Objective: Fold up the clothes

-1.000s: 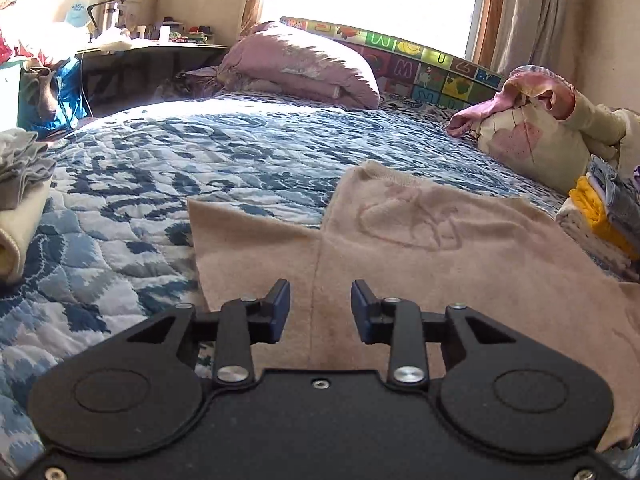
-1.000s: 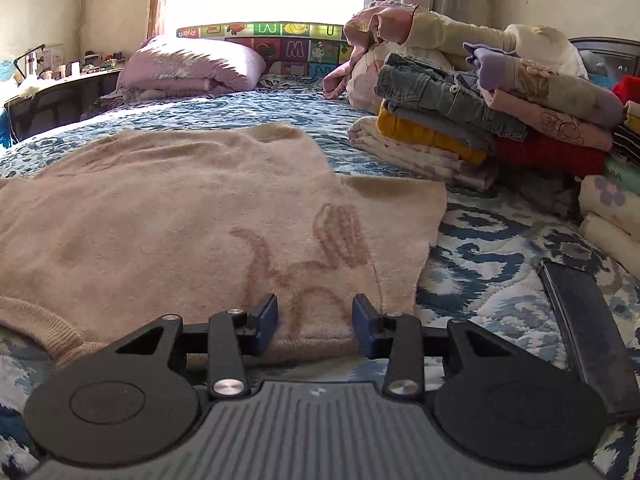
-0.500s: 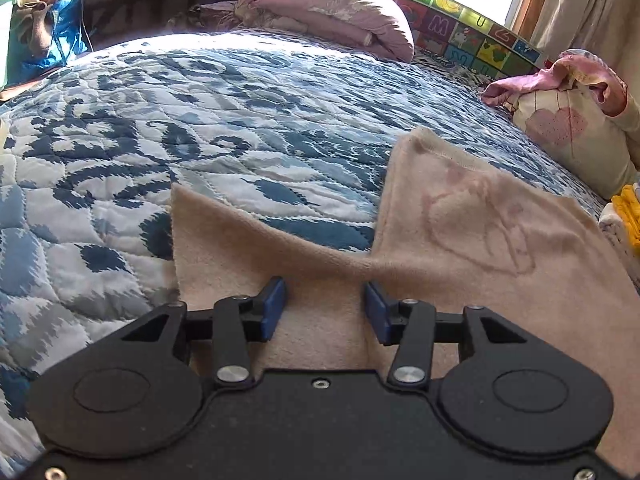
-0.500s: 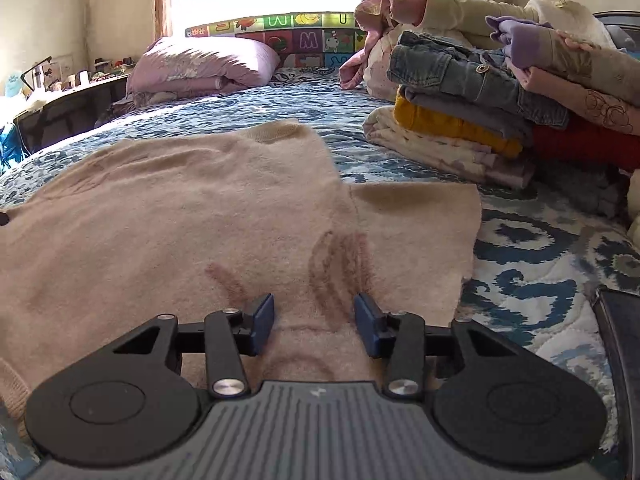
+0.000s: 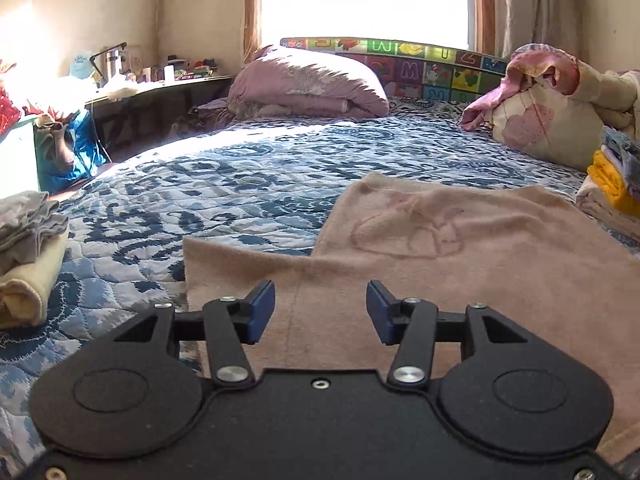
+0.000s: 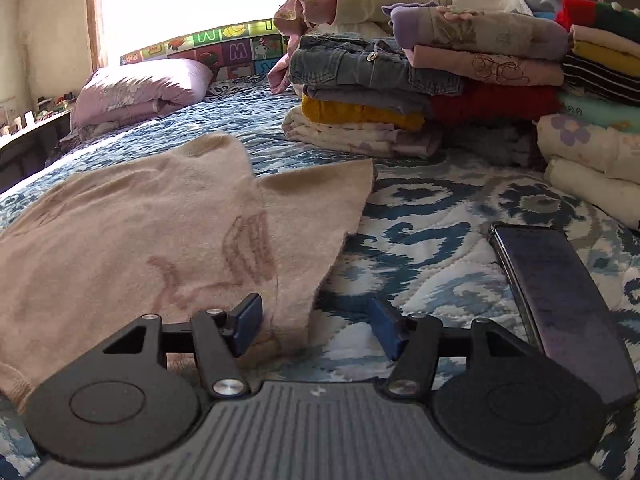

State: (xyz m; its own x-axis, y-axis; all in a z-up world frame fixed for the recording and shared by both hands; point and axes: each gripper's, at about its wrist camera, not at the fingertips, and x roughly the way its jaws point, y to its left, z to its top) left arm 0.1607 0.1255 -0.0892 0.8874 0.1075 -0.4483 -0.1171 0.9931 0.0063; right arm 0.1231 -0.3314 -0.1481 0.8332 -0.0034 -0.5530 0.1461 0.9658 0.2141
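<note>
Beige sweater (image 5: pixel 460 276) spread flat on a blue patterned quilt (image 5: pixel 224 184).
Left gripper (image 5: pixel 321 307) released above it; right gripper (image 6: pixel 316 322) opening, empty; folded stacks (image 6: pixel 432 80) beside, window (image 5: pixel 360 0) beyond.

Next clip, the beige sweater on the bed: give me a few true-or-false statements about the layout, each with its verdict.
1. The beige knit sweater lies spread flat on the blue patterned quilt. True.
2. A flat dark phone-like slab lies on the sweater. False: it lies on the quilt, beside the sweater.
3. The folded blue denim garment rests above a folded mustard-yellow garment. True.
4. The mauve pillow sits on the sweater. False: it sits far behind it, near the window.
</note>
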